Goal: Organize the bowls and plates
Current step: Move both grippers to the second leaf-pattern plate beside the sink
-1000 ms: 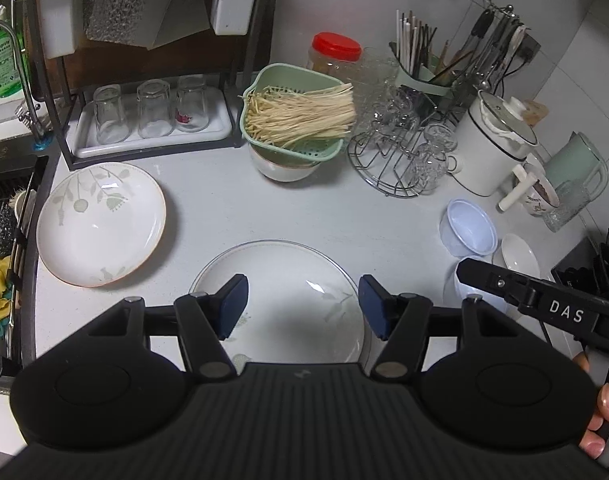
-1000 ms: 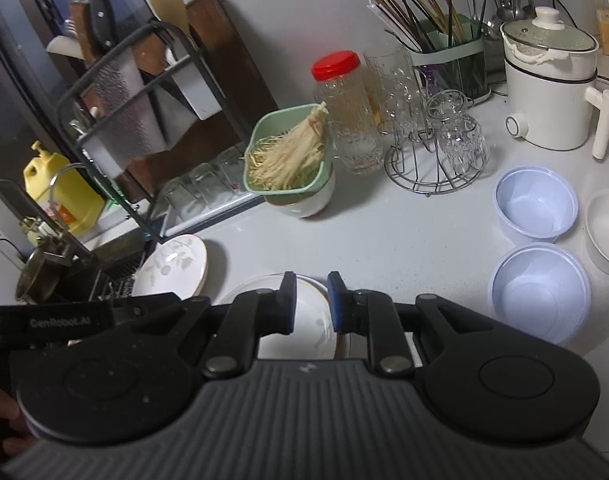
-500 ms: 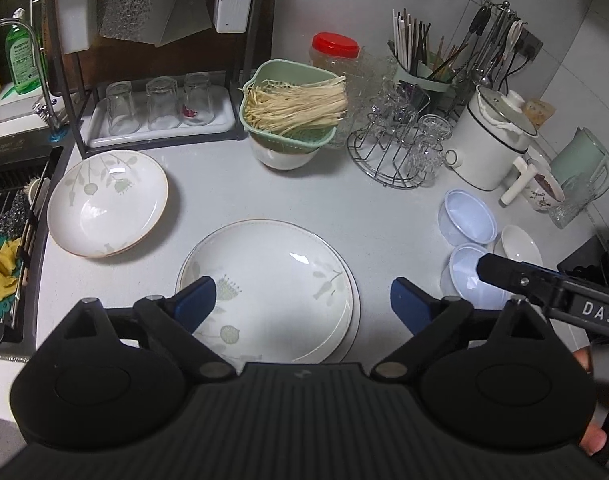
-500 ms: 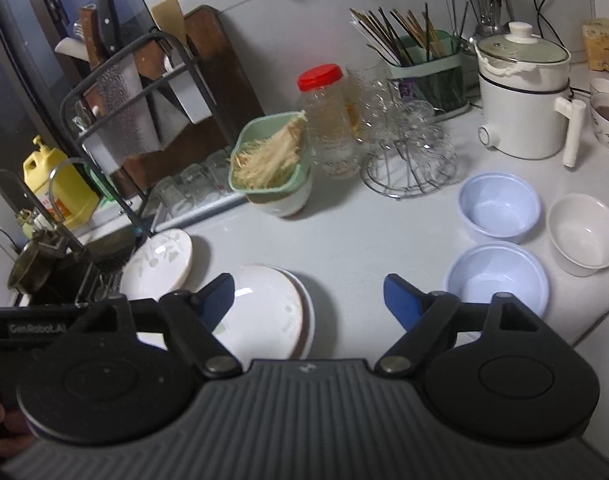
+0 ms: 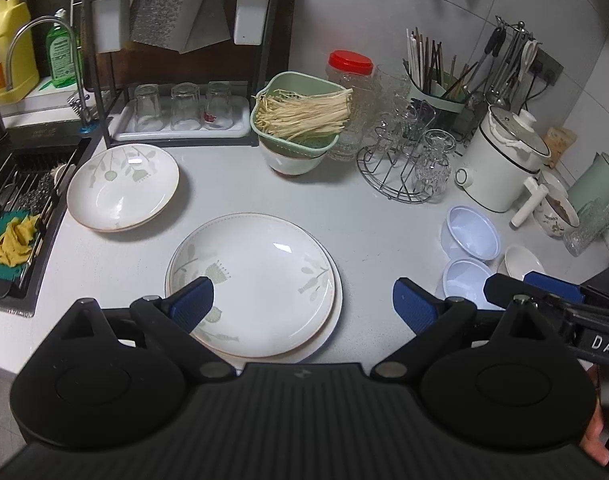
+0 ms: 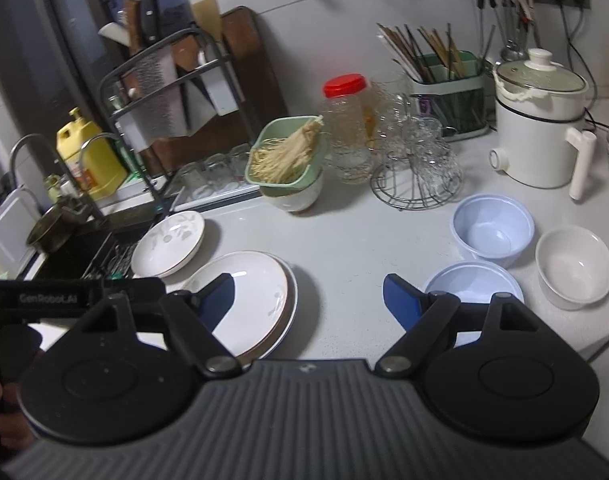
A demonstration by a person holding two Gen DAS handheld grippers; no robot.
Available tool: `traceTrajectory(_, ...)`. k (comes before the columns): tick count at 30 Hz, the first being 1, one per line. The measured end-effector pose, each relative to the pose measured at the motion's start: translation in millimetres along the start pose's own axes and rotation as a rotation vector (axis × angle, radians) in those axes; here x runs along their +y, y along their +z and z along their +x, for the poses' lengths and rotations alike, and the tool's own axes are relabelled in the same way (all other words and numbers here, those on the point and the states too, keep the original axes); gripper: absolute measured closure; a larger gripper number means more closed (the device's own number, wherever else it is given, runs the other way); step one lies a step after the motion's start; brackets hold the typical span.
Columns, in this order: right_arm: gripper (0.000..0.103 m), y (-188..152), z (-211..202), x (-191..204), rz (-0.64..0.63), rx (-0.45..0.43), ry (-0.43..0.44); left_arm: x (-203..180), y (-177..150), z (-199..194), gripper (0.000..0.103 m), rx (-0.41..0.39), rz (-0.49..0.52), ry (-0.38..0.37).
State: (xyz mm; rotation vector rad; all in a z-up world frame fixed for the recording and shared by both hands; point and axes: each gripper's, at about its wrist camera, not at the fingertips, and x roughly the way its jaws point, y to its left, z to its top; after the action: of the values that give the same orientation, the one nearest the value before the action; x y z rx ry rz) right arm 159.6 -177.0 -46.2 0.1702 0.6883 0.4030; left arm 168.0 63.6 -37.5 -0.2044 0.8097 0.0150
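Two floral plates lie stacked (image 5: 256,280) in the middle of the white counter, the upper one shifted slightly left. A third floral plate (image 5: 122,188) rests near the sink. My left gripper (image 5: 304,302) hangs open just in front of the stack, with nothing between its blue pads. Two pale blue bowls (image 5: 470,232) (image 5: 464,284) and a white bowl (image 5: 520,260) sit at the right. In the right wrist view my right gripper (image 6: 310,298) is open and empty, between the stack (image 6: 256,292) and the nearer blue bowl (image 6: 472,280). The white bowl (image 6: 574,266) stands further right.
A green colander of noodles (image 5: 300,120) sits on a bowl at the back. Beside it stand a wire glass rack (image 5: 404,164) and a white pot (image 5: 504,168). A tray of glasses (image 5: 180,120) is under the black rack. The sink (image 5: 16,200) drops off at the left.
Both grippers have opened wide and drawn back from the middle plates. A second ago the right one was almost shut at the plate's rim. The plate now lies on the stack.
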Motion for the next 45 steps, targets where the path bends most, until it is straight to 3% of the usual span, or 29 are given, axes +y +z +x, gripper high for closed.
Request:
traceTrajectory(11, 0.020, -7, -6, 8, -0.103, 0.013, 0.101, 13, -27, -20, 0.005, 0.012, -0.134, 0.127)
traceTrajectory(22, 0.020, -7, 12, 31, -0.143, 0.063, 0.198, 44, -34, -29, 0.005, 0.023, -0.239, 0.205)
traceTrajectory(33, 0.021, 5, 67, 75, -0.153, 0.128, 0.208, 110, -6, -6, 0.005, 0.056, -0.273, 0.233)
traceTrajectory(45, 0.025, 31, 140, 128, -0.129, 0.173, 0.138, 197, 44, 46, 0.005, 0.081, -0.270, 0.173)
